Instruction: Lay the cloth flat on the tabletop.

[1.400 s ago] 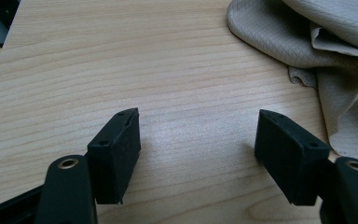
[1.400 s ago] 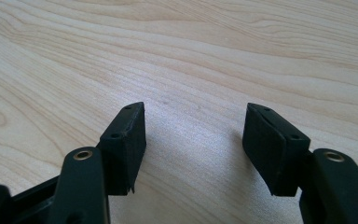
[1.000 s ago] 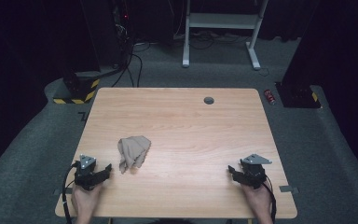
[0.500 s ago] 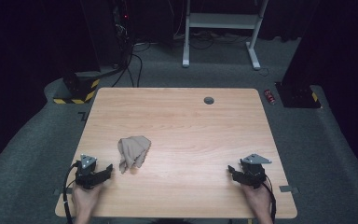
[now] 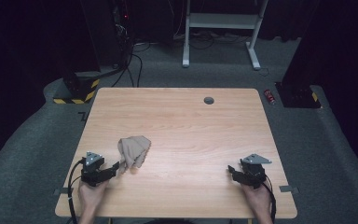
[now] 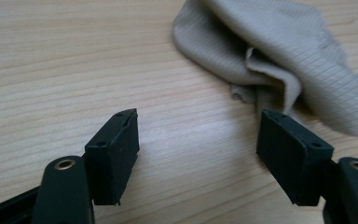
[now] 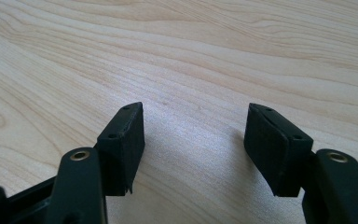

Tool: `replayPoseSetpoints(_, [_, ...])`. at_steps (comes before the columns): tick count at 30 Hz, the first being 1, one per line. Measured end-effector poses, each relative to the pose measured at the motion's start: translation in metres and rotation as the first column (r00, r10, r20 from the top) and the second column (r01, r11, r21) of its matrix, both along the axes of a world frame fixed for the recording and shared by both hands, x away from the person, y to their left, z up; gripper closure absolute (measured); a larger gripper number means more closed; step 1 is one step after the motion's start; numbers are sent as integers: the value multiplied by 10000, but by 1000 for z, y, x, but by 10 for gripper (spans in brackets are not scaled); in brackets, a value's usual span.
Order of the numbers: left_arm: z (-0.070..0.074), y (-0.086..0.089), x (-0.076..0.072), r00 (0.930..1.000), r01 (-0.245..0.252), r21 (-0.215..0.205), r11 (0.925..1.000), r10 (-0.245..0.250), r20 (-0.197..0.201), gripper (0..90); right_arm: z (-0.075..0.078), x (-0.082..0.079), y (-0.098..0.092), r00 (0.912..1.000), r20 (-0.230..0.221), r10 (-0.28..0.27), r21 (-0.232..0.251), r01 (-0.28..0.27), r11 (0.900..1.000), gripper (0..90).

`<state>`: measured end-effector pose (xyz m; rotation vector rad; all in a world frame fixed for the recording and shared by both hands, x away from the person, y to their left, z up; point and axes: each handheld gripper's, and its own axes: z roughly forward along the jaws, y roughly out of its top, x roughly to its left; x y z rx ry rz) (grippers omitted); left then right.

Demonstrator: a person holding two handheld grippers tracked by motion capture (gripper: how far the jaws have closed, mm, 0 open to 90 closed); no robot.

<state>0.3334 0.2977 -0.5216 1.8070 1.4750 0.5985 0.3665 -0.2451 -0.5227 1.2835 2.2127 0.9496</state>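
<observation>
Cloth point(image 5: 133, 150): beige-grey, fine ribbed weave with a faint grid of thin lines, seen close in the left gripper view point(image 6: 279, 51). Surface point(image 5: 177, 116): pale wood, wavy tan grain. Left gripper point(image 5: 114, 169) and right gripper point(image 5: 231, 171): black, matte fingers point(image 6: 114, 149), brass-coloured rivets; grey plates on top. Floor point(image 5: 37, 140): dark grey carpet.

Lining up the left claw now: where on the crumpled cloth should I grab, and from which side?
Take the cloth at its folded near edge, straight ahead of the open left claw. Come in low along the table: that raised fold lies closest and gives a ridge to pinch.
</observation>
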Motion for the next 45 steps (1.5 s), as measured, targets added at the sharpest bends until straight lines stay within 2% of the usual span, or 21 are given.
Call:
replayPoseSetpoints(3, [4, -3, 0, 9999, 108, -143, 9998, -107, 89, 303, 0, 0, 0, 10000, 6, 17, -5, -17, 10000, 376])
replayPoseSetpoints(4, [7, -7, 0, 9996, 226, -323, 9992, -221, 171, 304, 0, 0, 0, 10000, 7, 19, -5, -19, 10000, 376])
replayPoseSetpoints(13, [19, -22, 4, 9968, 731, -625, 9954, -708, 379, 303, 0, 0, 0, 10000, 5, 20, -2, -20, 10000, 375])
replayPoseSetpoints(17, [25, -30, 7, 9945, 961, -604, 9935, -933, 484, 304, 0, 0, 0, 10000, 5, 21, -6, -21, 10000, 376])
replayPoseSetpoints(19, [29, -40, 10, 9915, 1216, -595, 9908, -1184, 547, 306, 0, 0, 0, 10000, 6, 21, -4, -21, 10000, 375])
replayPoseSetpoints(25, [31, -61, 22, 9852, 1694, -388, 9848, -1681, 345, 327, 0, 0, 0, 10000, 0, 22, 3, -22, 10000, 374])
replayPoseSetpoints(28, [27, -71, 29, 9837, 1790, -110, 9838, -1788, 163, 332, 0, 0, 0, 10000, 3, 31, -2, -31, 10000, 373])
replayPoseSetpoints(30, [26, -73, 31, 9837, 1796, -29, 9837, -1795, 84, 336, 0, 0, 0, 10000, 4, 31, -4, -31, 10000, 373])
replayPoseSetpoints(36, [16, -85, 47, 9862, 1606, 458, 9860, -1584, -480, 353, 0, 0, 0, 10000, 2, 32, -3, -32, 10000, 373])
replayPoseSetpoints(41, [10, -90, 52, 9875, 1506, 798, 9854, -1462, -589, 399, 0, 0, 0, 10000, 2, 31, -3, -31, 10000, 373])
replayPoseSetpoints(42, [8, -91, 54, 9888, 1405, 972, 9853, -1347, -638, 418, 0, 0, 0, 10000, 2, 32, -2, -32, 10000, 373])
replayPoseSetpoints(45, [7, -92, 54, 9895, 1362, 1065, 9849, -1300, -633, 458, 0, 0, 0, 10000, 4, 33, -4, -33, 10000, 373])
